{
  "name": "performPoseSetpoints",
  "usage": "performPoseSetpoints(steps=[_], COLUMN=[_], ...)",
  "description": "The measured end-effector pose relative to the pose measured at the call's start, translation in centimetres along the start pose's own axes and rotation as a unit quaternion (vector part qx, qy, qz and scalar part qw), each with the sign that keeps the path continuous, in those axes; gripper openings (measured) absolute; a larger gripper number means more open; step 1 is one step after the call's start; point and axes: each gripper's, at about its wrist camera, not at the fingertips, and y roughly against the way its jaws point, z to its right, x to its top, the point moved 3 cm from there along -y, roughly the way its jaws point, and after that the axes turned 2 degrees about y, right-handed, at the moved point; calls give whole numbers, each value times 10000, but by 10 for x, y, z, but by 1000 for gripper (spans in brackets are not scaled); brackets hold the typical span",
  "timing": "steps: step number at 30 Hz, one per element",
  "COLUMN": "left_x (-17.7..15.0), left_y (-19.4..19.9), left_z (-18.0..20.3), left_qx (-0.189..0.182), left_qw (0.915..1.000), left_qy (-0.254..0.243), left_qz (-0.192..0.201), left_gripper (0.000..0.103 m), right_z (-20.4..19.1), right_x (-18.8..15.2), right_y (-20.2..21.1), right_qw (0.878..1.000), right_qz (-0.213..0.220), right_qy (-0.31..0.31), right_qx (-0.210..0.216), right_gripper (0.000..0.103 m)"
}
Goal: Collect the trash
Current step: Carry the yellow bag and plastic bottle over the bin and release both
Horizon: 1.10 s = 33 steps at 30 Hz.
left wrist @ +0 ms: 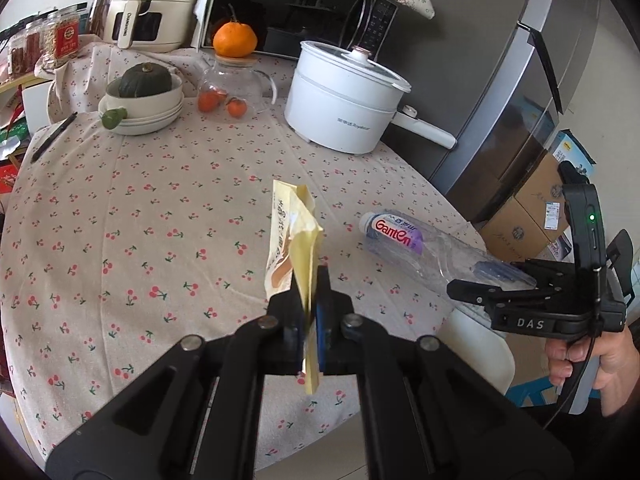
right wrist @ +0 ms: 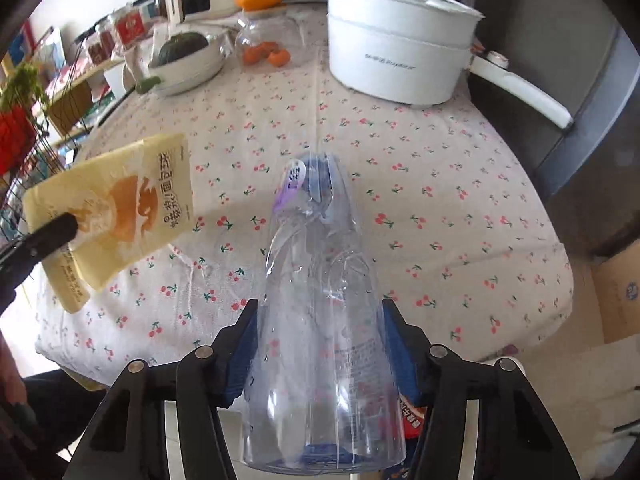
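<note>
Left fingers [left wrist: 309,280] squeezed tight on yellow wrapper [left wrist: 294,236]; right fingers [right wrist: 248,344] clamped round clear bottle [right wrist: 320,320], above cherry-cloth surface [left wrist: 160,220].

Left gripper [left wrist: 310,304]: matte black linkage arms, round silver pivot screws behind the fingers, blue ribbed pads on the inner finger faces.
Right gripper [right wrist: 320,344]: same black build, silver screws, blue pads; housing behind the fingers lettered "DAS" in white, green indicator light above, thin black cable trailing past the hand [left wrist: 580,364] at the grip.
</note>
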Motion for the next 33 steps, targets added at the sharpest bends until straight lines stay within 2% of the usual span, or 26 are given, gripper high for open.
performPoseSetpoints(steps=[4,7,11,16,21,27,29,31,33], left_x=[0,-9,-29,-64,-94,-114,-117,-118,-116], left_y=[8,9,-2,-30,-65,-101,-110,-110,-106], left_z=[37,64,104,152,190,214,214,211,208], left_qx=[-380,-732,-1230,-1675,-1906,-1805,-1609,-1483,-1370], left_qw=[9983,9951,9876,9727,9586,9528,9540,9557,9581], left_qy=[-428,-657,-895,-1278,-1589,-1848,-1924,-1924,-1943], left_qz=[58,-39,-394,-973,-1396,-1596,-1644,-1662,-1600], left_gripper=[5,5,5,5,5,5,21,66,74], right_z=[32,57,86,116,140,155,159,162,163], right_x=[-25,-54,-89,-122,-158,-183,-186,-188,-188], right_y=[36,51,69,88,89,80,76,75,73], right_qw=[9985,9956,9918,9886,9852,9830,9821,9815,9814], right_qz=[372,528,462,527,310,49,-35,-69,-101], right_qy=[-384,-770,-1188,-1391,-1632,-1740,-1805,-1842,-1838], right_qx=[-71,-77,-70,-231,-419,-590,-543,-525,-541], right_gripper=[60,60,60,60,60,60,60,61,61])
